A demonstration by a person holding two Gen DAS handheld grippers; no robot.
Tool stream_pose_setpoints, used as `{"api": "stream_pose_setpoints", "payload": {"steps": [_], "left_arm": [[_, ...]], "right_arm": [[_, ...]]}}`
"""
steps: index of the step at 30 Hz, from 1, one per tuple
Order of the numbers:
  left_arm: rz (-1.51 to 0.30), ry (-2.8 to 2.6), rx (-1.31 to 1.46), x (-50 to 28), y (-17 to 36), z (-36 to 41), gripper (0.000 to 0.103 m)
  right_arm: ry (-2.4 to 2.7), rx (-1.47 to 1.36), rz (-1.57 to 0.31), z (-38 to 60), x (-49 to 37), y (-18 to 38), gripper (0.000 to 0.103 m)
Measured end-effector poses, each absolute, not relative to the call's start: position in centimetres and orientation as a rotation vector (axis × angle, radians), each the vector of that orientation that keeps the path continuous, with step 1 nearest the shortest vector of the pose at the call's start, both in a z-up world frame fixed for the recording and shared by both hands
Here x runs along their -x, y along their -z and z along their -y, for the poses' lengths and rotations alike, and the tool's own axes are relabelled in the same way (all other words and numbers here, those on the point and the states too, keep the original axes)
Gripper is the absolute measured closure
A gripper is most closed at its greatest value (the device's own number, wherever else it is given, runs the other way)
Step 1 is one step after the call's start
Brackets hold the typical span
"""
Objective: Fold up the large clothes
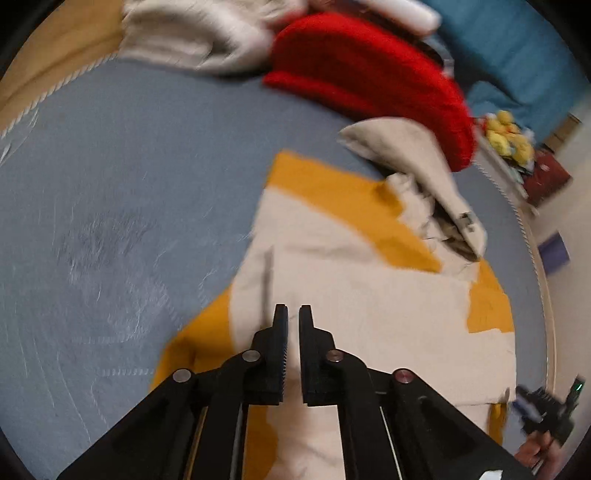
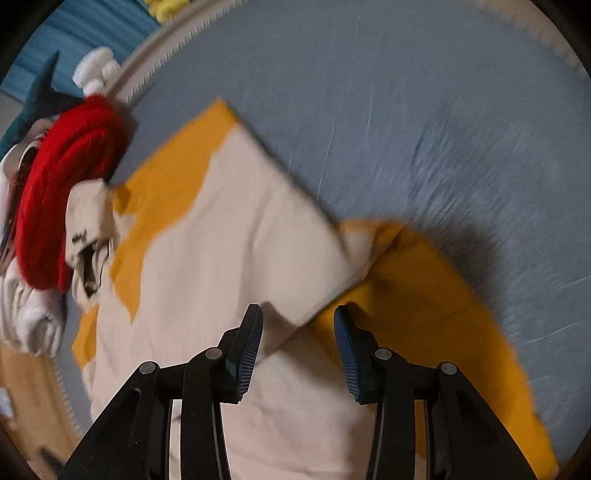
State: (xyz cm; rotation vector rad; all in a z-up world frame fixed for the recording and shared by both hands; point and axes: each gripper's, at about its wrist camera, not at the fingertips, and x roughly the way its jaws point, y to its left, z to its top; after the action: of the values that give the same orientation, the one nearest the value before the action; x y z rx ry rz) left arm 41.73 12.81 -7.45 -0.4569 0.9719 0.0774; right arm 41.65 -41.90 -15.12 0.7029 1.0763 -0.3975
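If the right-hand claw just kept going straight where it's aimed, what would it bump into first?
Most likely the cream and yellow garment: the right gripper points down at its folded cream edge, open jaws either side. How far off is unclear.

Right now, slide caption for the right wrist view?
Open right tool above a folded cream-and-yellow garment on a blue-grey bed.

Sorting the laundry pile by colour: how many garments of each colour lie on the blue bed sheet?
Cream and mustard-yellow garment, spread flat: 1
Red knitted garment, bunched: 1
White ribbed garment, crumpled: 1
Total: 3
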Motion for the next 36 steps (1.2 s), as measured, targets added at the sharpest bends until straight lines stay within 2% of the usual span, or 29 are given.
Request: {"api": "stream_pose_setpoints", "payload": {"steps": [4, 7, 11, 15, 21, 36], "left_arm": [[-1.093, 0.035, 0.496, -43.1, 11.2, -11.4, 0.093], [-1.262, -0.024, 0.514, -43.4, 15.8, -11.1, 0.094], [-1.204, -0.024, 0.523, -43.2, 14.2, -10.8, 0.093], [-1.18, -0.011, 0.495, -43.3, 13.3, -10.1, 0.093], [-1.191, -0.066, 0.536, -42.9, 14.1, -11.9, 0.093], [-0.978, 0.052, 0.278, -41.1, 8.0, -9.2, 0.093]], "right_arm": [[0.368, -0.557, -0.916, 39.7, -41.5, 10.9, 0.061], [0.207, -0.501, -0.933, 37.7, -43.1, 11.3, 0.06], [0.166, -0.547, -1.136, 37.6, -44.4, 15.8, 0.06], [0.211, -0.525, -1.172, 37.8, -44.5, 17.2, 0.06], [0.264, -0.464, -1.143, 37.8, -44.3, 15.2, 0.06], [0.204, -0.214, -0.89, 36.2, -40.6, 6.2, 0.06]]}}
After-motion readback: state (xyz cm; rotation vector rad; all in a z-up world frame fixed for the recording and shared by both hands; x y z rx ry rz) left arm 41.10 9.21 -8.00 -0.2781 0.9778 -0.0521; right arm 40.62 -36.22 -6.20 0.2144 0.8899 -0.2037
